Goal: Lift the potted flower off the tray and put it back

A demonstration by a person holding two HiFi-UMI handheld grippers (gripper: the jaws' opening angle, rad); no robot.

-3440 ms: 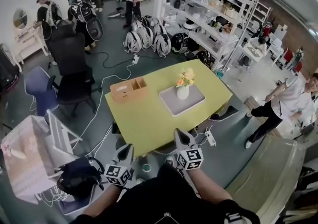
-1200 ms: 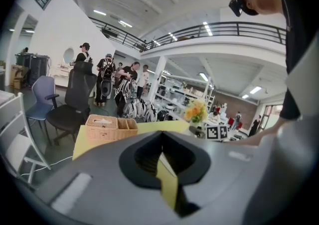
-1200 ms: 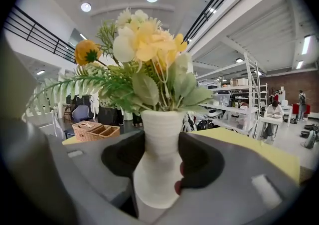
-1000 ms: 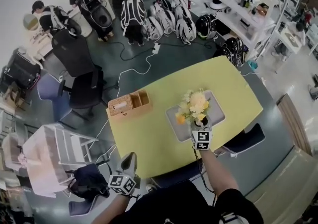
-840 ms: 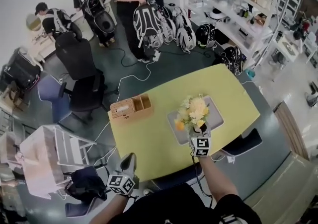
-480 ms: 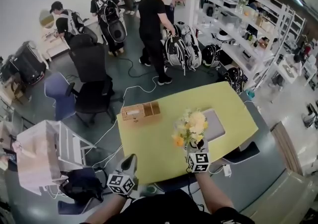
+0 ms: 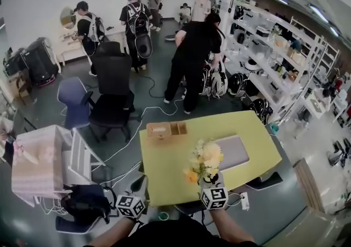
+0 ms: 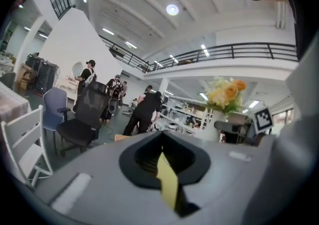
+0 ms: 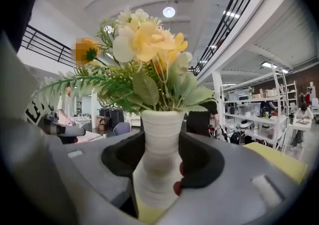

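While right hand-held gripper [image 7: 210, 181] clamps potted flower [image 7: 204, 159] clear of grey tray [image 7: 235, 153], left hand-held gripper [image 7: 141, 182] sits clenched, empty.

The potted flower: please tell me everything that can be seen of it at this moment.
The potted flower is a narrow white ribbed vase, ceramic by its look, with yellow, white and orange blooms and green leaves. It is upright in the air, and the jaws of the right gripper clamp its vase on both sides. Nothing else touches it. It is off the grey tray, above the near edge of the yellow table.
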